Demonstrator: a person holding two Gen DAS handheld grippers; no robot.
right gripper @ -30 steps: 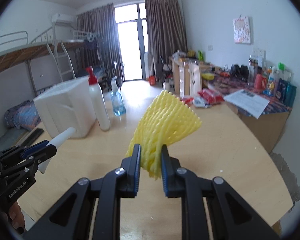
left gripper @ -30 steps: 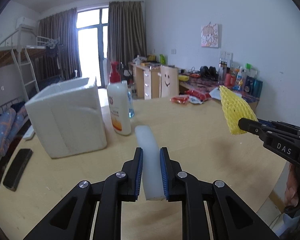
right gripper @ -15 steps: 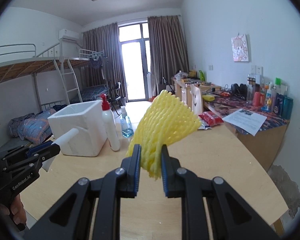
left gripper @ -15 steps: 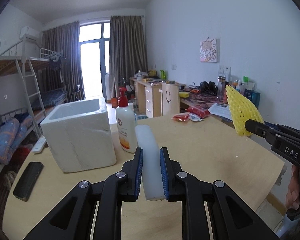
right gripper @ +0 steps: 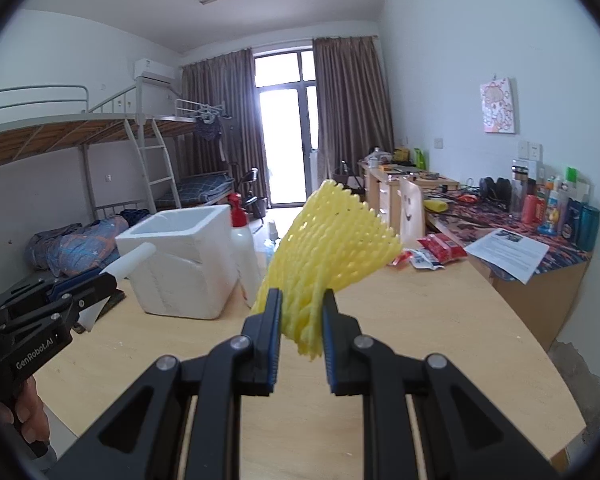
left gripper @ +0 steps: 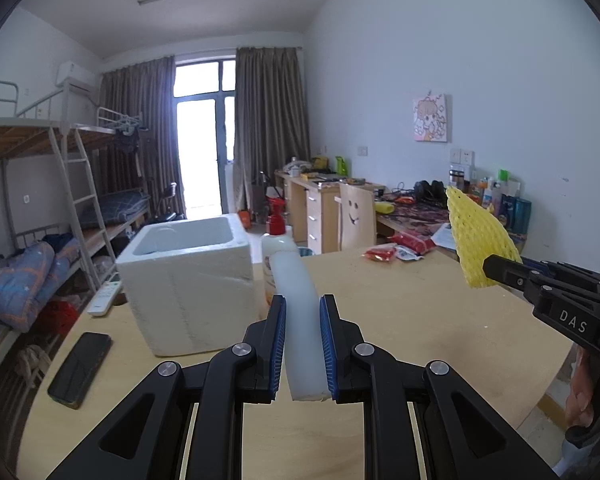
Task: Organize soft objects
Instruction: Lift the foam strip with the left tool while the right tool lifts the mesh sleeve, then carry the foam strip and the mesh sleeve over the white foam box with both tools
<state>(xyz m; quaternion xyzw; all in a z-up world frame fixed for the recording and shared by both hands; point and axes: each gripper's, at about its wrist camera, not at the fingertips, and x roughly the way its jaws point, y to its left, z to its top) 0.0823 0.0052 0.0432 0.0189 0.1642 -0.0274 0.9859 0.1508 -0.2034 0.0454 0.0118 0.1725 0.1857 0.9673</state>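
Observation:
My left gripper point(left gripper: 302, 312) is shut on a white foam strip point(left gripper: 298, 304) that sticks forward above the wooden table point(left gripper: 420, 320). My right gripper point(right gripper: 301, 304) is shut on a yellow foam net sleeve point(right gripper: 332, 248), also held above the table; the sleeve shows in the left wrist view point(left gripper: 478, 236) at the right. The left gripper with the strip point(right gripper: 126, 258) shows at the left of the right wrist view. An open white foam box point(left gripper: 188, 276) stands on the table ahead left; it also shows in the right wrist view point(right gripper: 180, 268).
A white pump bottle with a red top point(left gripper: 276, 244) stands right of the box. A black phone point(left gripper: 80, 368) lies at the table's left edge. Red snack packets point(left gripper: 396, 246) lie at the far side. A cluttered desk point(right gripper: 520, 232) runs along the right wall.
Both grippers have risen and tilted up with their loads, so the table sits lower in both views and the box's open top shows.

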